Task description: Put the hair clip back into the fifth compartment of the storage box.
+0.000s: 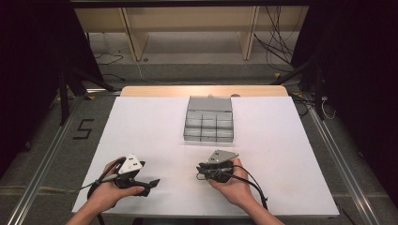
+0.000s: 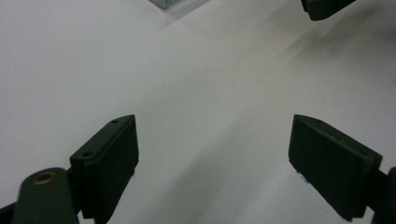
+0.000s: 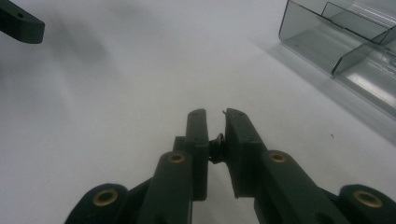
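Note:
On the white table sheet (image 1: 155, 136), a person's hands hold both grippers near the front edge. My left gripper (image 1: 150, 183) points right with its jaws wide apart (image 2: 212, 163) and only bare sheet between them. My right gripper (image 1: 202, 169) points left toward it. In its own view (image 3: 215, 116) the jaws stand almost together, pinching a small black piece (image 3: 215, 145) between the pads. What the piece is I cannot tell. A clear compartment box (image 1: 209, 123) stands beyond both grippers at mid-table, its near wall (image 3: 327, 44) at the upper right of the right gripper view.
The box's lid (image 1: 210, 103) lies open toward the back. Cables trail from both grippers toward the front edge. The sheet rests on a wooden tabletop (image 1: 202, 90); metal rails (image 1: 51, 150) run along both sides. A tip of the right gripper (image 2: 327, 7) shows in the left gripper view.

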